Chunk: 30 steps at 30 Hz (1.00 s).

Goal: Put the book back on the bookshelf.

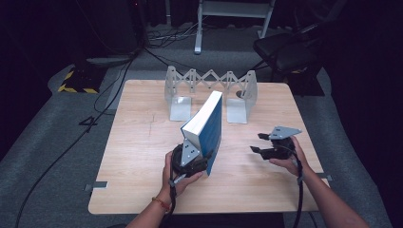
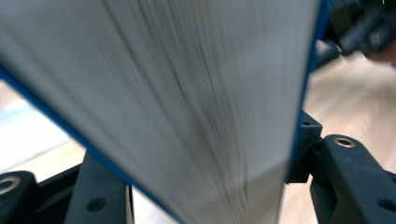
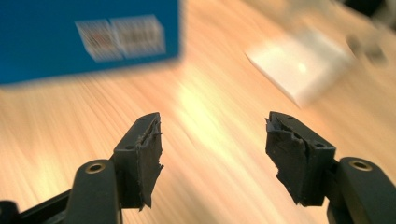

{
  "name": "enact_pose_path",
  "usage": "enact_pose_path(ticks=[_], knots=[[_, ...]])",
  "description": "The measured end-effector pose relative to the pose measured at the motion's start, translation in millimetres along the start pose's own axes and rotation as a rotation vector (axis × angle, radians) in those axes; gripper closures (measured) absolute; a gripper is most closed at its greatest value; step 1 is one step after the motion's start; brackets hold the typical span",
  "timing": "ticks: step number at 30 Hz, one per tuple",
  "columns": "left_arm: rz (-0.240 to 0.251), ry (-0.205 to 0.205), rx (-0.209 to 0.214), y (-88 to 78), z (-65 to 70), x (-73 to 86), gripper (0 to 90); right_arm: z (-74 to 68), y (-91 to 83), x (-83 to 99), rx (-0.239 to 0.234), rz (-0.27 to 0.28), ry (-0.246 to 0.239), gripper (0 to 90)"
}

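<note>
Blue covers wrap the thick book [image 1: 207, 127], which stands up off the table [image 1: 142, 142] near its middle, tilted so that its white block of pages faces left and its spine side faces right. The left gripper [image 1: 190, 159] clamps it at the near lower corner; in the left gripper view the pale page edges [image 2: 187, 102] run between the two black jaws, the blue cover edge pressed against the right pad, so the grip is on the book. A white label with dark print sits on the blue cover [image 3: 88, 37] in the right gripper view, too blurred to read. The right gripper [image 1: 268, 145] hovers over the table to the right of the book, well apart from it, its jaws spread with nothing between them, the worn black pads [image 3: 144, 154] showing above bare wood. The table is light wood-grain with rounded corners. At its far edge stands a silver expanding book rack [image 1: 211, 88] with two flat end plates. The floor around is grey carpet with black cables, a yellow-and-black striped block [image 1: 76, 81] at the far left, and a dark chair [image 1: 285, 52] at the far right; the room beyond is dark.
</note>
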State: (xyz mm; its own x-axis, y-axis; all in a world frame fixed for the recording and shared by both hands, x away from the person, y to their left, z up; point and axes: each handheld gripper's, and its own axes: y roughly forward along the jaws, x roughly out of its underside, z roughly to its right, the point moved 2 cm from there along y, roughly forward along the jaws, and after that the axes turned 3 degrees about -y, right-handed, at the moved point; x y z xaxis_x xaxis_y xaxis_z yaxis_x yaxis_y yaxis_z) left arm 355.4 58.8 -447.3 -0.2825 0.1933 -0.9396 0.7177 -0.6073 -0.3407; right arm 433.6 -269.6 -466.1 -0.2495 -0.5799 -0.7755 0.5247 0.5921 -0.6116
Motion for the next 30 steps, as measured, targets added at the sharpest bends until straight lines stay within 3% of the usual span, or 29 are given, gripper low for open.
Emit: enact_pose_path(ticks=[4,10,11,14,16,19,21,23,25,30], knots=[[0.010,0.002,0.020,-0.6,-4.6,-6.9,47.7,24.4,-16.5,36.4,0.052,-0.050,0.060,36.4],[-0.008,-0.034,0.150,-0.8,-7.2,-9.6,57.8,55.2,-14.9,68.6,0.064,-0.090,0.160,35.3],[-0.004,-0.039,0.182,-1.1,-7.1,-9.2,59.0,57.1,-13.9,71.4,0.062,-0.098,0.167,35.3],[-0.012,0.000,0.240,-3.3,-2.6,-10.3,60.3,62.2,-11.3,78.4,0.060,-0.102,0.192,35.9],[-0.018,0.023,0.255,-5.2,2.1,-10.6,60.3,63.6,-9.4,80.4,0.058,-0.107,0.192,34.2],[-0.022,0.027,0.286,-7.9,5.2,-9.8,60.2,63.0,-7.8,80.4,0.044,-0.092,0.199,33.4],[-0.021,0.022,0.293,-9.1,4.6,-9.1,60.2,62.7,-7.2,80.4,0.038,-0.088,0.193,32.5],[-0.021,-0.008,0.320,-11.2,2.2,-7.4,60.1,62.3,-5.9,81.1,0.038,-0.075,0.182,32.1],[-0.017,-0.053,0.368,-13.5,0.2,-4.0,60.1,63.3,-5.8,82.1,0.034,-0.065,0.181,31.8],[-0.014,-0.075,0.476,-14.3,1.8,-2.6,60.1,63.1,-4.2,80.9,0.046,-0.071,0.185,30.7]])
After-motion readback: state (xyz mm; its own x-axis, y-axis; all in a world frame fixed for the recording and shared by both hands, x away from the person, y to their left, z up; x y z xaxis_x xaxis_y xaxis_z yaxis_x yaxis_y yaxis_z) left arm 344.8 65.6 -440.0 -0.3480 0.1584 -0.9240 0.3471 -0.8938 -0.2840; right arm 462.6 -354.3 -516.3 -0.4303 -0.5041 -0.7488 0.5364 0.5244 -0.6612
